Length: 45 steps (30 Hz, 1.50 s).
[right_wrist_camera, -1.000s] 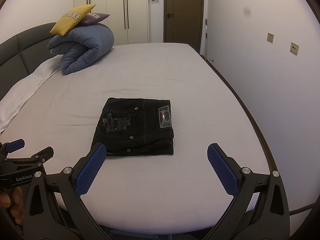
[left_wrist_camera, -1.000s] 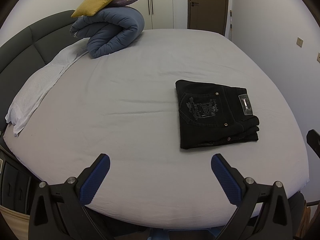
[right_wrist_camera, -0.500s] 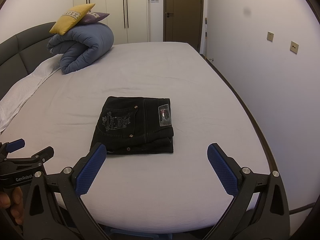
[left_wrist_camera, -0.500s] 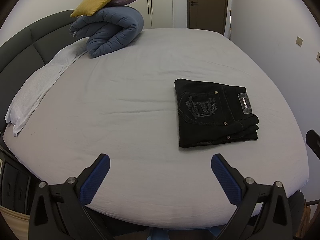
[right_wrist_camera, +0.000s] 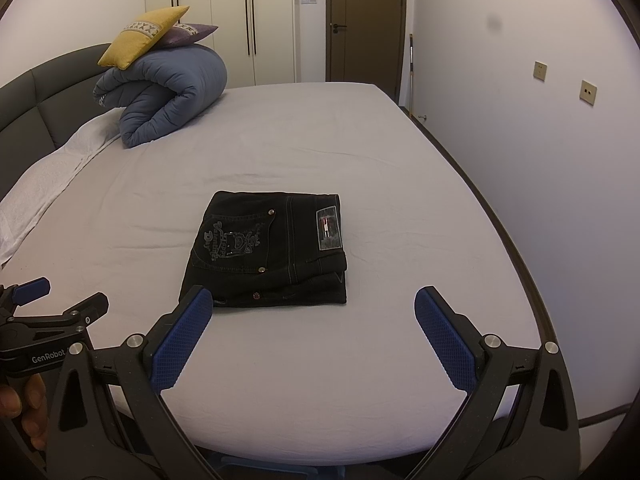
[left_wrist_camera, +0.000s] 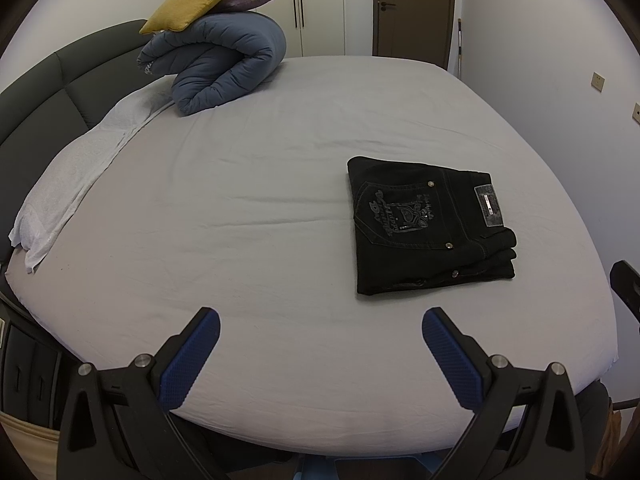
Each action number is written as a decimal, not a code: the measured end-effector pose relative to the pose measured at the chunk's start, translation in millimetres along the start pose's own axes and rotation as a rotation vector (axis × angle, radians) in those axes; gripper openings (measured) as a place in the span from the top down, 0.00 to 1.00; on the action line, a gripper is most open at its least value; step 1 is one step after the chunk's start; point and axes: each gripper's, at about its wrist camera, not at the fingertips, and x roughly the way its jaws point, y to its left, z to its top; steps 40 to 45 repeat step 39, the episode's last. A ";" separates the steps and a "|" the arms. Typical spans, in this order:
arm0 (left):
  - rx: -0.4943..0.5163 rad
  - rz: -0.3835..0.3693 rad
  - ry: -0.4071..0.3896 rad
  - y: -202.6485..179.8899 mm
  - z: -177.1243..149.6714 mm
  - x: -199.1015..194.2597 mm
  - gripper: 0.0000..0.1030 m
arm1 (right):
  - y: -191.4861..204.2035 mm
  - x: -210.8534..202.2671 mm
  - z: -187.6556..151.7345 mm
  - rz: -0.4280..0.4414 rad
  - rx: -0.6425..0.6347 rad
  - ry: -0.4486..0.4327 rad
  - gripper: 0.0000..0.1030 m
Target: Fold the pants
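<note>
On the bed [right_wrist_camera: 360, 380], a little toward its near edge, I see the black pants [right_wrist_camera: 268, 252] lying as a compact folded rectangle — the back pocket with its pale embroidered design faces up, and a small rectangular label [right_wrist_camera: 329, 227] sits near the waistband side. In the left wrist view the same pants [left_wrist_camera: 428, 232] lie to the right of centre, with the folded layers stacked at the near right corner.

My right gripper [right_wrist_camera: 314, 332] hangs over the near edge of the sheet, just in front of the pants, and its blue pads [right_wrist_camera: 182, 344] are spread wide with nothing between them; the left pad overlaps the near left corner of the fabric in the picture, but I cannot tell if it touches. My left gripper [left_wrist_camera: 320, 356] is also held with its fingers [left_wrist_camera: 188, 364] wide apart and empty, well to the left of the pants, above bare sheet. From the right camera I can see this left gripper at the left border (part of the hand [right_wrist_camera: 24, 408] that holds it shows below).

At the far side, a rolled blue duvet [right_wrist_camera: 164, 96] rests by the dark headboard [right_wrist_camera: 36, 100], with a yellow cushion [right_wrist_camera: 140, 36] and a purple cushion [right_wrist_camera: 188, 34] on top — a white towel [left_wrist_camera: 72, 172] lies along the left edge.
</note>
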 end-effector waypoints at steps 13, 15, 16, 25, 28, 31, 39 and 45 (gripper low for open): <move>0.006 -0.005 0.000 -3.6 -1.5 -0.3 0.00 | -0.9 1.9 -1.5 0.003 -0.001 0.001 0.00; 0.006 -0.005 -0.001 -3.7 -1.7 -0.4 0.00 | -1.5 1.9 -0.3 0.003 0.000 0.002 0.00; 0.006 -0.004 -0.001 -3.8 -2.1 -0.6 0.00 | -1.0 1.9 -1.0 0.004 -0.001 0.002 0.00; 0.017 -0.004 -0.002 -5.4 -0.2 -1.0 0.00 | 1.5 2.9 -2.7 0.006 -0.006 0.005 0.00; 0.018 -0.011 0.000 -5.2 1.6 -0.5 0.00 | 0.4 3.8 -0.9 0.008 -0.008 0.007 0.00; 0.019 -0.013 0.002 -4.6 2.5 -0.5 0.00 | 0.3 4.2 -0.6 0.009 -0.010 0.008 0.00; 0.013 -0.024 0.002 -3.1 2.4 0.9 0.00 | -3.5 8.3 1.0 0.017 -0.011 0.021 0.00; 0.013 -0.024 0.002 -3.1 2.4 0.9 0.00 | -3.5 8.3 1.0 0.017 -0.011 0.021 0.00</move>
